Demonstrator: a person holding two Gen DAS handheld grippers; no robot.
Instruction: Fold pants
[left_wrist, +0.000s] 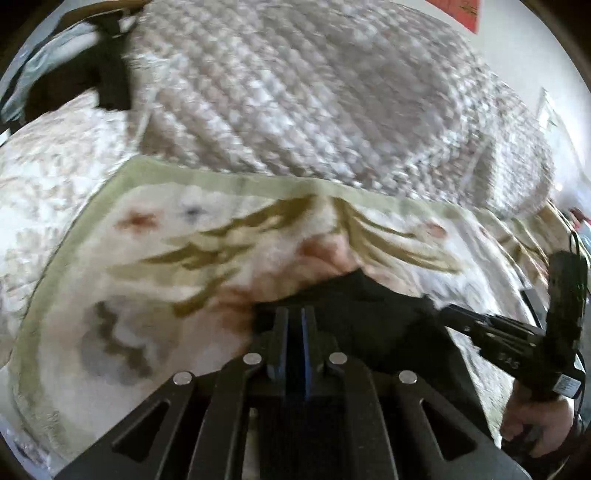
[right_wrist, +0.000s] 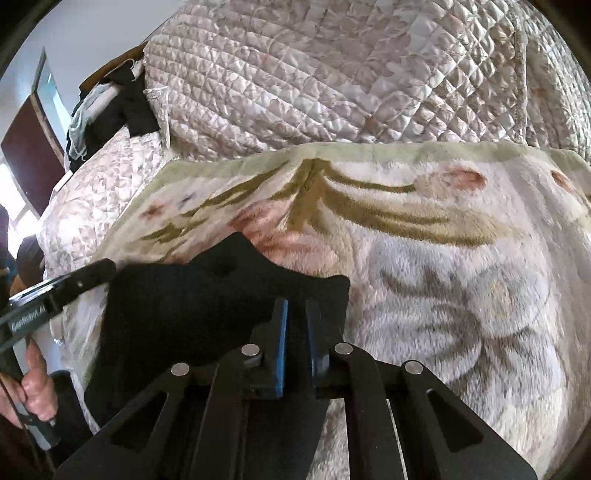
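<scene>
Pants (right_wrist: 207, 295) stretch sideways between left tongs (left_wrist: 295, 314) and right tongs (right_wrist: 295, 306), both pinching them.

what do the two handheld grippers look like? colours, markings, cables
Both are matte black linkage frames with round silver pivot pins and blue pads on the fingers. The left gripper has white lettering along its side, only partly readable. The right gripper has a thin black cable and a small white label on its handle.
</scene>
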